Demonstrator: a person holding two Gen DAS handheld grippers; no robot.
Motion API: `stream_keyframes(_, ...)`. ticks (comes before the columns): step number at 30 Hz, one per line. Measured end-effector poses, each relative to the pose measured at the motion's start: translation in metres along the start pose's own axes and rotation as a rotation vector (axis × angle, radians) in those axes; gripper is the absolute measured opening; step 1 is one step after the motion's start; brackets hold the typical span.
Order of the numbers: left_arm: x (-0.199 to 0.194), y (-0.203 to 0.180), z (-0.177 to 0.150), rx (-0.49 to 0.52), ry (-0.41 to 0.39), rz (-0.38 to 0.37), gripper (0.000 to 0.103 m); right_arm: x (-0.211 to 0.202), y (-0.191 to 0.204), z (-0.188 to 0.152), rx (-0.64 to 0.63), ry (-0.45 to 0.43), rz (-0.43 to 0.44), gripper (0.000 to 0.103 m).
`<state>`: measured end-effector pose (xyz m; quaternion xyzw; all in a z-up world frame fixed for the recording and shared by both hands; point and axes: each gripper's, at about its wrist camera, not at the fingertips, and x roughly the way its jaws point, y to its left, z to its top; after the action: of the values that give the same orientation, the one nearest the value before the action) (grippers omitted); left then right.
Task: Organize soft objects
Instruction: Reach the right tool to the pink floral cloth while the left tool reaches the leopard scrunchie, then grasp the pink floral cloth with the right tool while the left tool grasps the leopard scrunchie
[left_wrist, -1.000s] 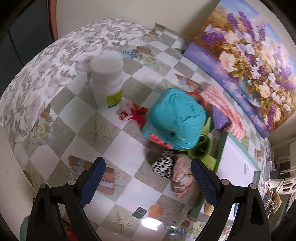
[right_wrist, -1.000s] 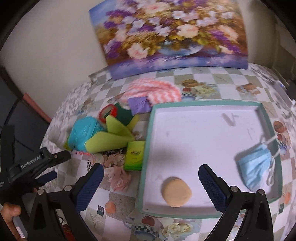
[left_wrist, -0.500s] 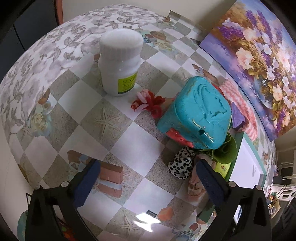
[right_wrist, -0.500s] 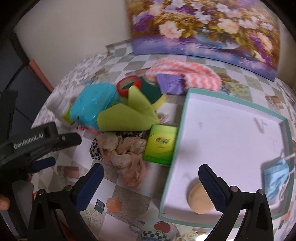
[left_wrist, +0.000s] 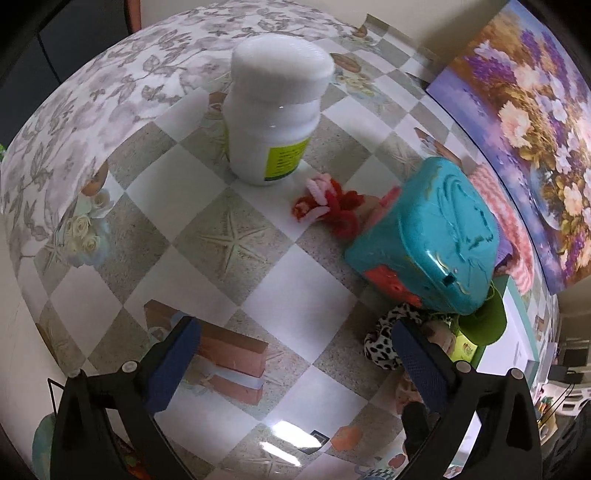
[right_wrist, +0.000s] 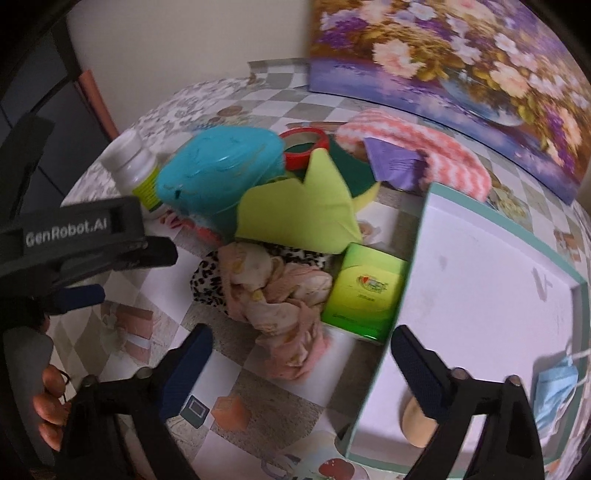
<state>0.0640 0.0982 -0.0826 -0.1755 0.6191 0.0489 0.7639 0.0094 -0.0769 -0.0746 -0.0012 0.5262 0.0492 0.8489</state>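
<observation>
Both tools gape, right tool (right_wrist: 299, 365) just narrowing above pink cloth (right_wrist: 284, 299), left tool (left_wrist: 295, 362) over bare bench (left_wrist: 295, 295)

Two steep close views, perhaps overlapping

right gripper (right_wrist: 301, 354) jaws wide over pink cloth (right_wrist: 280, 295), green box (right_wrist: 365, 293) beside white tray (right_wrist: 480, 266), blue mask (right_wrist: 556, 391) inside

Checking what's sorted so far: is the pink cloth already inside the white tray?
No, the pink cloth lies on the table beside the green box, outside the tray.
</observation>
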Motion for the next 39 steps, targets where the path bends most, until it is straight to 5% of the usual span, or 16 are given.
stream_keyframes(4,0.001,0.002,0.001,-0.004,0.008,0.0,0.103,0.006,0.005,0.0,-0.019,0.012,-0.007,0.083)
stream_keyframes(8,0.002,-0.001,0.001,-0.008,0.017,0.0,0.103,0.015,0.007,0.0,-0.024,0.033,-0.01,0.063)
stream_keyframes(16,0.013,-0.009,0.003,0.011,0.038,0.026,0.103,0.019,0.006,0.0,-0.015,0.039,-0.031,0.046)
stream_keyframes(18,0.015,-0.01,0.004,0.004,0.047,0.017,0.103,0.019,0.006,0.0,-0.008,0.043,-0.012,0.033)
stream_keyframes(23,0.015,-0.011,0.004,0.001,0.042,-0.009,0.103,0.018,0.007,-0.001,0.001,0.051,0.014,0.018)
stream_keyframes(39,0.015,-0.016,0.001,0.004,0.059,-0.074,0.103,-0.002,-0.013,0.004,0.108,0.024,0.122,0.007)
